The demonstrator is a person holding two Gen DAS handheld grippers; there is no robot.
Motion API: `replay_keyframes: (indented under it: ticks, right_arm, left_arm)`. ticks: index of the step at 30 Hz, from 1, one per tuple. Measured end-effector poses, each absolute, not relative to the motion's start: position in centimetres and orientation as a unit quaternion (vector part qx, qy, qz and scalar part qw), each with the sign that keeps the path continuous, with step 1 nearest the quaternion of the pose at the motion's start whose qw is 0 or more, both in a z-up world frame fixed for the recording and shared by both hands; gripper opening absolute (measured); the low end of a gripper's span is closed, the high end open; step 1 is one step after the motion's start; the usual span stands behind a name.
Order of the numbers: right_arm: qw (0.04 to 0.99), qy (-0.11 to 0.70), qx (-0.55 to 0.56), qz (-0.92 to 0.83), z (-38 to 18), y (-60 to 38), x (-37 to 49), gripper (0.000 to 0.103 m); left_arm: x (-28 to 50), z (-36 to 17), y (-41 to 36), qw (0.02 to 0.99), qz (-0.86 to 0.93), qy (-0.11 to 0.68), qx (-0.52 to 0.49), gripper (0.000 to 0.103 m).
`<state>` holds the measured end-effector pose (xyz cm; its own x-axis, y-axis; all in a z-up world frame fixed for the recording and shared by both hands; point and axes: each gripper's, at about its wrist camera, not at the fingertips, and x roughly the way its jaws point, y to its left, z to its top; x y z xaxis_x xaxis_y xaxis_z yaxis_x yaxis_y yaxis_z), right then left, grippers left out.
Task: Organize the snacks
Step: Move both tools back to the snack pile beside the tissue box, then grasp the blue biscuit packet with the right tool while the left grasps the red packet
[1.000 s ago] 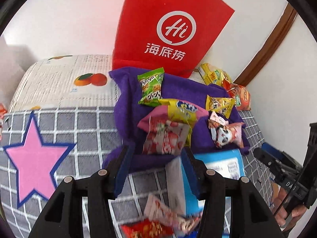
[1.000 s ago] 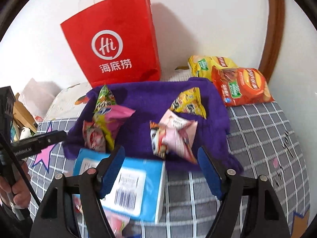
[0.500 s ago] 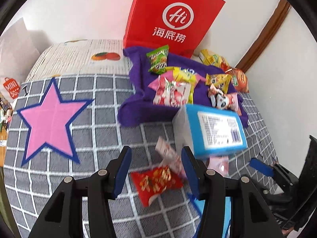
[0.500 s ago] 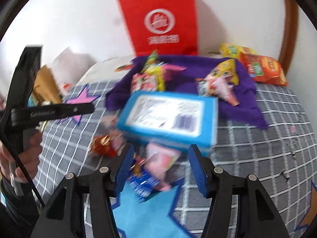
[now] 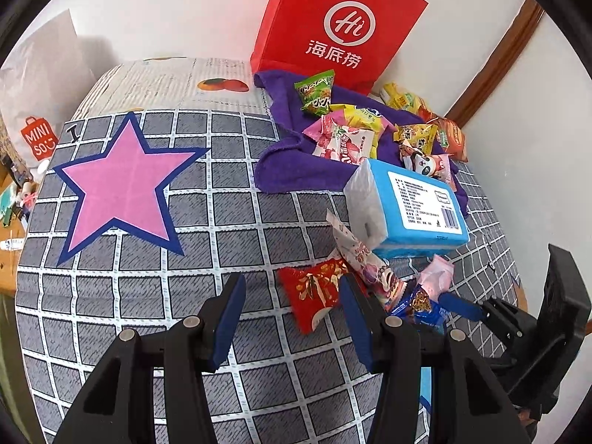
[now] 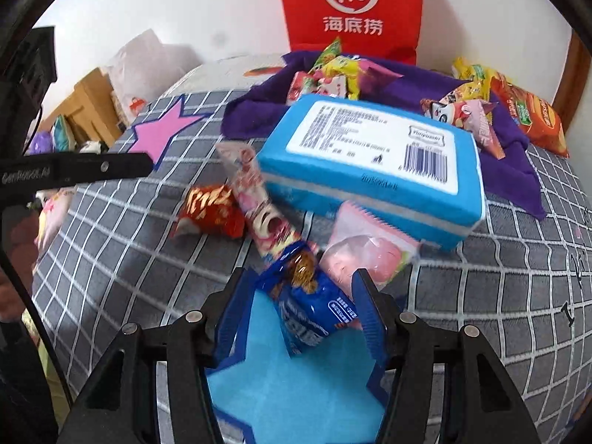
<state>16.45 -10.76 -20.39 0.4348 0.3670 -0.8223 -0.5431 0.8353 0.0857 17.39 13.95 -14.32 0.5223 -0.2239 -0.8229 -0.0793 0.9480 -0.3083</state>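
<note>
Our right gripper point(image 6: 301, 309) straddles the blue snack packet point(image 6: 314, 307); whether its pads press it we cannot tell. Our left gripper point(image 5: 292, 316) stands apart over bare checked cover point(image 5: 148, 296), empty. Just beside the blue packet lie three more snacks: pink point(image 6: 364, 255), long pink point(image 6: 259, 203), red point(image 6: 211, 211). One blue tissue pack point(image 6: 370, 162) sits behind; open cover spreads left.

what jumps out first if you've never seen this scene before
The big red bag standing at the back against the wall, with snacks heaped on a purple cloth before it. Nearer, a blue box lies on the checked cover, and the right gripper straddles a blue packet.
</note>
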Motion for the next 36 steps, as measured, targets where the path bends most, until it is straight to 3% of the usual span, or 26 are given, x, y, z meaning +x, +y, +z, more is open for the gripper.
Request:
replay_keyframes:
  ticks: [13,16,17,26,28,36]
  right_arm:
    - [0.838,0.424,-0.233,0.251,-22.0,-7.7,13.6,0.058]
    - [0.827,0.426,-0.257,0.26,-22.8,-7.0,13.4,0.048]
    - [0.83,0.42,-0.256,0.263,-22.5,-7.1,13.2,0.04]
    - [0.86,0.418,-0.156,0.248,-19.1,-12.7,12.7,0.04]
    - [0.87,0.412,-0.137,0.233,-18.3,-14.8,12.5,0.04]
    - [0.882,0.434,-0.087,0.159,-19.9,-21.5,14.7,0.04]
  left_arm:
    - [17.0,-14.7,14.0,0.855,-0.048,0.489,-0.163,0.05]
    - [17.0,-14.7,13.8,0.854,-0.047,0.491,-0.163,0.05]
    - [16.9,-14.7,13.7,0.855,-0.046,0.49,-0.161,0.05]
    - [17.7,-16.0,11.8,0.85,-0.055,0.496,-0.167,0.05]
    - [18.1,-16.6,11.1,0.848,-0.056,0.497,-0.174,0.058]
    - [19.9,-19.3,8.8,0.837,-0.034,0.518,-0.172,0.062]
